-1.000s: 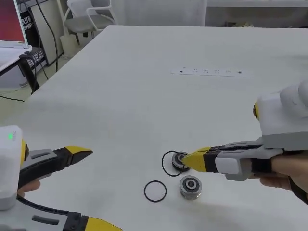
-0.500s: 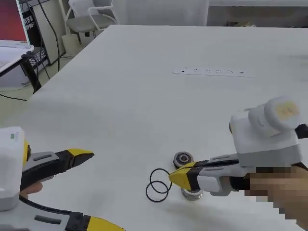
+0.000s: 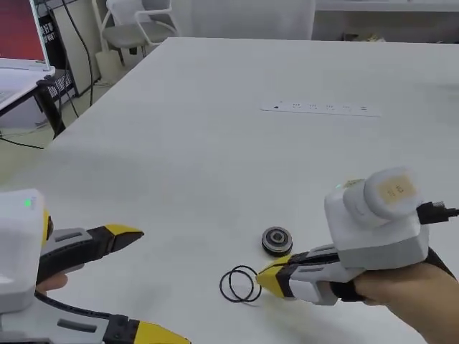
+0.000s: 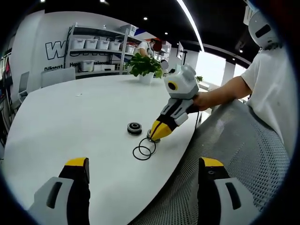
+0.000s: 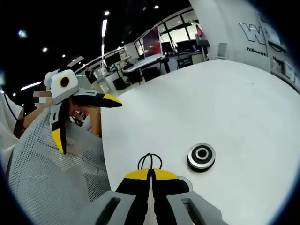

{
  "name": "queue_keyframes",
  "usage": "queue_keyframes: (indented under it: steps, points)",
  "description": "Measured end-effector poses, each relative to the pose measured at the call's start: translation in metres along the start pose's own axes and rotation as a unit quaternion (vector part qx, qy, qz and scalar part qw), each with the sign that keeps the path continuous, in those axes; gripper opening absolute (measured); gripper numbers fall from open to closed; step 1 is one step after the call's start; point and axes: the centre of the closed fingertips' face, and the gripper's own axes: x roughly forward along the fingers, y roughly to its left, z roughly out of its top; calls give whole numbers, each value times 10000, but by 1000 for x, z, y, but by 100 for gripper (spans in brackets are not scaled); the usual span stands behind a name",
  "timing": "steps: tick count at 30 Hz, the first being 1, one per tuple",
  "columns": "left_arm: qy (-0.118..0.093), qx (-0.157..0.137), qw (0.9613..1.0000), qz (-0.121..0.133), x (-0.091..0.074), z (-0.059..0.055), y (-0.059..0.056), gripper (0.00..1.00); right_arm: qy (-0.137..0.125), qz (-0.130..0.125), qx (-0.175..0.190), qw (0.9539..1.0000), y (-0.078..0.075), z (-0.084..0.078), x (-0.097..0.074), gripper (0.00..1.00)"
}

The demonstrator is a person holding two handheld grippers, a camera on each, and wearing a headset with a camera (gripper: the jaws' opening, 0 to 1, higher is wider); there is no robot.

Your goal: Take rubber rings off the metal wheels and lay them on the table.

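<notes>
Two thin black rubber rings (image 3: pixel 239 284) lie overlapping on the white table (image 3: pixel 215 143). My right gripper (image 3: pixel 262 278) is shut, its yellow tips low on the table and pinching the edge of one ring (image 5: pixel 150 160). One bare metal wheel (image 3: pixel 276 240) lies flat just beyond the tips. A second wheel (image 4: pixel 151 136) is mostly hidden under the right gripper (image 4: pixel 157 136). My left gripper (image 3: pixel 140 283) hovers at the near left, jaws wide open and holding nothing, well apart from the rings (image 4: pixel 144 150).
A flat white strip (image 3: pixel 319 108) lies further back on the table. An office chair (image 3: pixel 133 29) and a desk with cables (image 3: pixel 43 79) stand past the table's far left corner. The near table edge runs just below the grippers.
My right gripper has pulled a ring off the far wheel and dragged it nearer and left, onto the ring lying there. The left gripper has stayed open and still.
</notes>
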Motion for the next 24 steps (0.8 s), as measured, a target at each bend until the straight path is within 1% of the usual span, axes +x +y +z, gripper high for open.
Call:
queue_keyframes:
  steps: [3, 8, 11, 16, 24]
  points:
    - [-40, -17, 10000, -6, 0, 1, 0, 96, 11, -56, 27, 10000, -3, -1, 0, 0]
    - [-75, -78, 9999, 5, 0, 2, 0, 95, 47, -223, -98, 9997, -10, -3, 0, 0]
    - [-81, -100, 9999, 7, 0, 2, 0, 95, 20, -299, -139, 9995, -13, -2, 0, 2]
    - [-56, -97, 9999, 8, 0, 1, 1, 95, 8, -367, -104, 9993, -17, -2, -2, 2]
    - [15, -48, 10000, 12, 0, -1, 0, 95, -189, -459, -40, 9988, -25, 8, -11, 2]
